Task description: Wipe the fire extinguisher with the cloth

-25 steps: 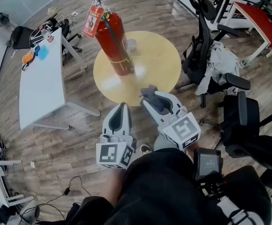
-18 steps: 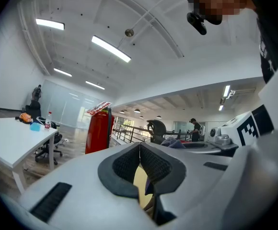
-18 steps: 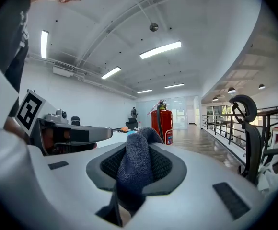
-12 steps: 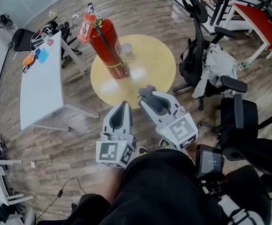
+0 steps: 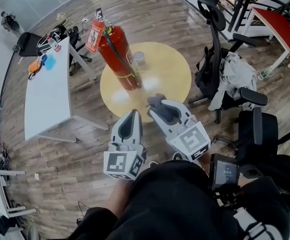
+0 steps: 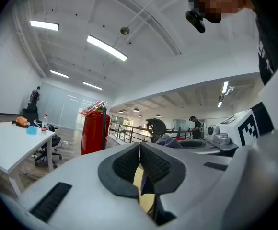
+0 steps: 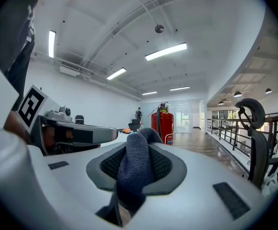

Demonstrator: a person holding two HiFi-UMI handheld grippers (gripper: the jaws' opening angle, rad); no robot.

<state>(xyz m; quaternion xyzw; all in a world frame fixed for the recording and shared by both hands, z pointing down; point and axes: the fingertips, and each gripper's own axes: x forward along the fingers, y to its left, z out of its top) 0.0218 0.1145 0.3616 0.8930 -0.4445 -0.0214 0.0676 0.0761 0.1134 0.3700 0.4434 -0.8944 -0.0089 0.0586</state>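
A red fire extinguisher [image 5: 116,55] with a black hose and a hanging tag stands upright on the far left part of a round yellow table [image 5: 167,76]. It also shows ahead in the left gripper view [image 6: 94,132] and in the right gripper view [image 7: 164,121]. My right gripper [image 5: 156,104] is shut on a grey-blue cloth [image 7: 135,166], held over the table's near edge. The left gripper [image 5: 133,115] is shut with nothing in it, just short of the table, to the left of the right one.
A white desk [image 5: 45,95] with small items stands at the left. Black office chairs [image 5: 220,66] with clothing draped on one crowd the right side. A small white cup [image 5: 138,58] sits on the round table behind the extinguisher. A red bench [image 5: 280,24] is at the far right.
The view has shifted a little, so the extinguisher and table sit slightly differently in frame. Both grippers keep the same pose, the right still holding the cloth.
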